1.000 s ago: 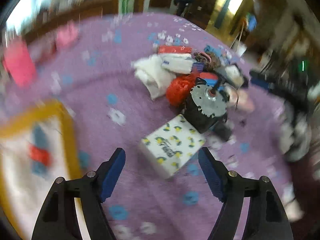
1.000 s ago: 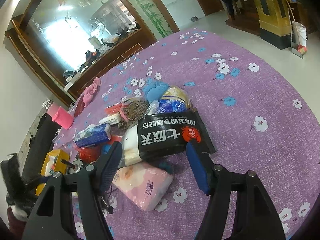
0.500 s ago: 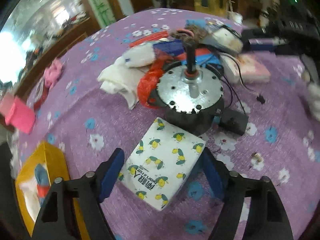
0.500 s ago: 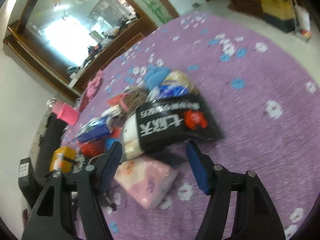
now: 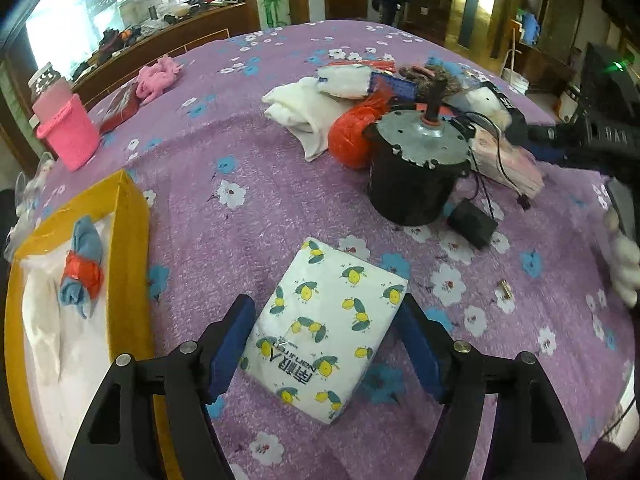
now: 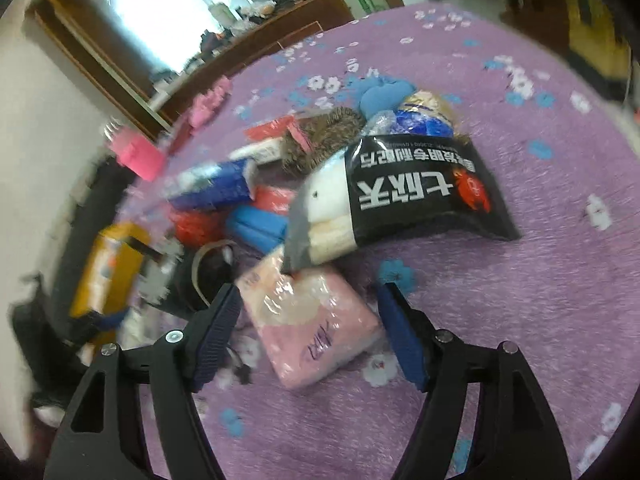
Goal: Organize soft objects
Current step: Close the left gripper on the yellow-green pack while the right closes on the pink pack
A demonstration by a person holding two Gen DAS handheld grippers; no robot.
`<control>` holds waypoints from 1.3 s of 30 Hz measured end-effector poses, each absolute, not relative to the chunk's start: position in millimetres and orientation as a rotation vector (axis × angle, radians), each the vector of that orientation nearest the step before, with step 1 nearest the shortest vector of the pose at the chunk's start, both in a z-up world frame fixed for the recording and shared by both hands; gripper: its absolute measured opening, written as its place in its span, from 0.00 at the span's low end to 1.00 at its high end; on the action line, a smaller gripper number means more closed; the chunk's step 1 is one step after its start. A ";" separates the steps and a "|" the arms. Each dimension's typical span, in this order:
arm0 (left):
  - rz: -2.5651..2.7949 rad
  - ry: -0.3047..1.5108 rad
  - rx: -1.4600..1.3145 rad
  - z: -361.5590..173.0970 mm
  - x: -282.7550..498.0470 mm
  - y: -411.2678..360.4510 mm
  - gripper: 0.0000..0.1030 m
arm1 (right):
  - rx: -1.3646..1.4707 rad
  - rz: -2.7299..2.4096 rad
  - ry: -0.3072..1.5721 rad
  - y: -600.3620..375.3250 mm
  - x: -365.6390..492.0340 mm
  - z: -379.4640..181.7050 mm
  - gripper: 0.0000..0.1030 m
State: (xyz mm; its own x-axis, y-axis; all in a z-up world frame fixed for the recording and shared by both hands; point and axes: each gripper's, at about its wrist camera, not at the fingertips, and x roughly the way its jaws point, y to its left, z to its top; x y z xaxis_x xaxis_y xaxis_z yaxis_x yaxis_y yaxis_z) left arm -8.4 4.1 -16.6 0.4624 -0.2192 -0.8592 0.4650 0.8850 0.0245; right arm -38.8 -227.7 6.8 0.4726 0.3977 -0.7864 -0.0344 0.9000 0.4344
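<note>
White plastic wrap printed with yellow lemons: a tissue pack, flat on the purple flowered cloth, straight ahead of the left gripper and already between its blue pads. Jaws wide and opening a little, a sliver of gap on each side, no pad pressing yet. Long axis of the pack running away from the tool and leaning slightly right, so the short width lies across the jaws: a good match, by the look of it. Probably only a small push forward and down before closing.

Just to the left, a yellow bin with a rolled blue cloth inside; near enough to be the likely drop place.

On the other side, the right gripper also standing wide and opening, straddling a pink tissue pack with no contact to be seen. That pack's far end tucked under a black-labelled bag, so a likely snag on lifting.

Farther off, a black motor, then white cloth and the mixed heap. Left hand better placed for a clean first pick.
</note>
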 end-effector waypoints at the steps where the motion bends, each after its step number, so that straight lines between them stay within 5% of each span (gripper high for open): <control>1: -0.421 1.007 0.265 -17.9 -5.4 3.3 0.70 | 0.351 0.258 1.064 -223.8 -39.4 6.6 0.69; 12: -0.412 0.989 0.158 -12.3 -9.6 18.4 0.61 | -0.004 0.244 1.125 -182.7 -25.3 6.1 0.66; 27: -0.419 0.848 0.012 31.0 -75.8 54.6 0.61 | 0.093 0.190 1.021 -213.9 -96.7 69.4 0.59; 39: -0.251 0.817 -0.139 55.1 -138.3 165.3 0.61 | 0.085 0.478 0.986 -107.6 -110.1 115.1 0.59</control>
